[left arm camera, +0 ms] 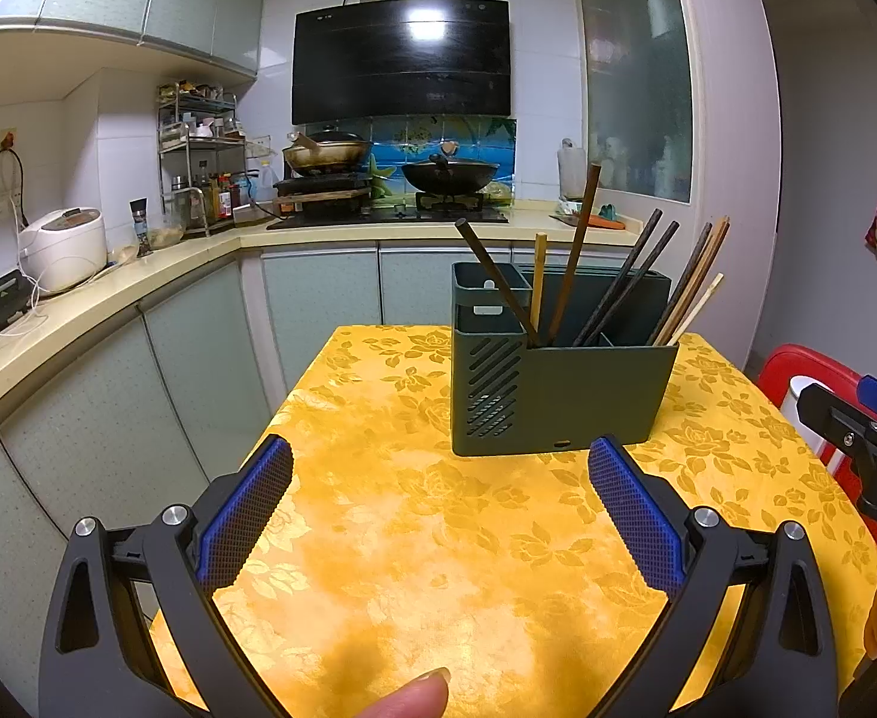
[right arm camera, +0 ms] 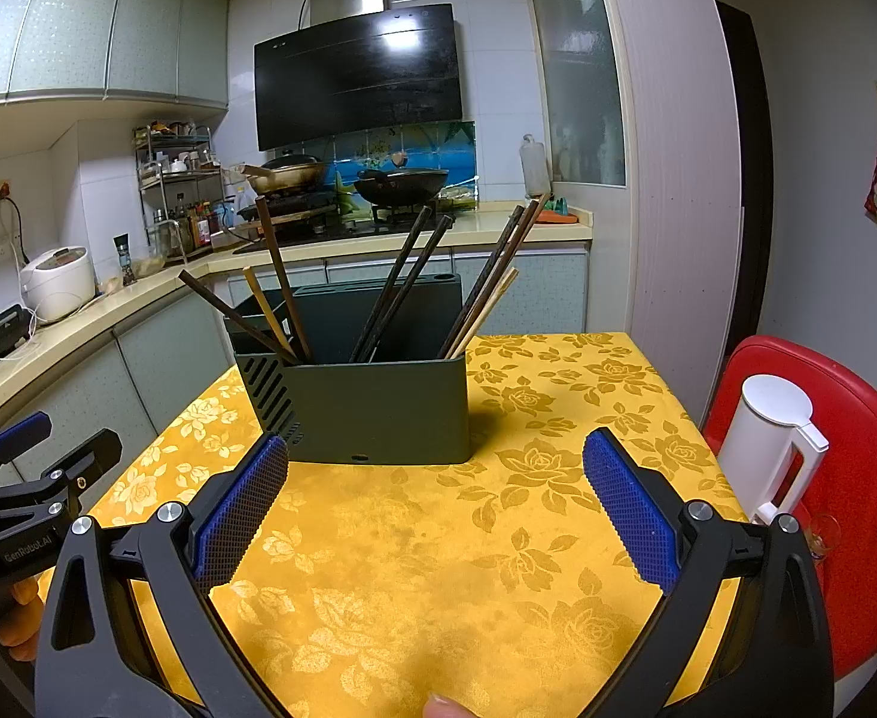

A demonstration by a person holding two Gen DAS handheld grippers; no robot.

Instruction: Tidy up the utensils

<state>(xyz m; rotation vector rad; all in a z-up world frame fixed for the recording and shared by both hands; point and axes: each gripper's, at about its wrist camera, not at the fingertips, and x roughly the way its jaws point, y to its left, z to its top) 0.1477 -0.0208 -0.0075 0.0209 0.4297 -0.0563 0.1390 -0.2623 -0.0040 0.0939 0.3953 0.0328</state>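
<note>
1. Left gripper (left arm camera: 440, 466), through its own wrist camera: my blue-padded fingers stand wide apart with nothing between them, low over the yellow rose-patterned tablecloth of the tabletop (left arm camera: 378, 538). The dark green slotted plastic utensil holder (left arm camera: 558, 395) stands ahead, slightly to my right, with dark and pale wooden chopsticks (left arm camera: 576, 257) leaning every way across its compartments.

2. Risk, as I judge it: the sticks fan out and cross. Closing on one could drag its neighbour, or lever the light holder over. The cloth may also slide under a push.

3. The right gripper's (left arm camera: 857, 431) black frame shows at this view's right edge, close by, so the two rigs could collide over the holder.

4. Right gripper (right arm camera: 435, 466), from its wrist camera: jaws equally wide apart and empty, the holder straight ahead and near. A white plastic kettle (right arm camera: 767, 449) stands on a red plastic stool (right arm camera: 857, 508) just beside the table; a wide swing could knock it.

5. Room: a kitchen with pale green cabinets, a curved cream counter (right arm camera: 109, 323), two woks on the hob (right arm camera: 343, 221) under a black extractor hood (right arm camera: 355, 72), a white rice cooker (right arm camera: 58, 290).
</note>
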